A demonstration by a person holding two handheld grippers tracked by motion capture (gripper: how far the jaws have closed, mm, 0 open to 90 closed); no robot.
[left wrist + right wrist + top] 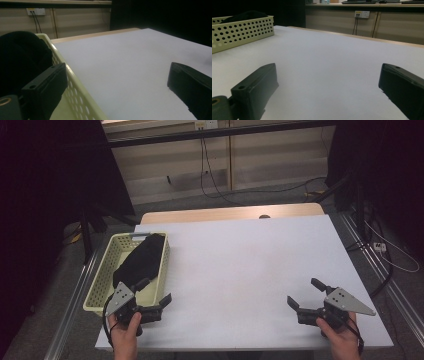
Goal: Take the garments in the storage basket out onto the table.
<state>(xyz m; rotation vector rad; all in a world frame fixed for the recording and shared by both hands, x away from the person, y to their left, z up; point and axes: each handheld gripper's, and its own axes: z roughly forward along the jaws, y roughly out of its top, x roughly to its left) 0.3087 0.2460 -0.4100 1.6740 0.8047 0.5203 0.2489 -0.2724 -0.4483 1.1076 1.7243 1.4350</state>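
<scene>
Black cloth [141, 260] lies bundled inside the perforated yellow basket [98, 285] at the table's [240, 270] left edge, ungrasped; left gripper [156, 296] straddles the basket's near corner, right gripper [306, 295] rests well apart, both spread empty, so any handling appears outstanding.

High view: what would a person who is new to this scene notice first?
The eye goes first to the pale yellow perforated basket at the left edge of the white table, with a black cloth piled inside it. Next come the two hand-held grippers at the near edge: the left gripper open with one jaw over the basket's near right corner, and the right gripper open above bare table.
</scene>
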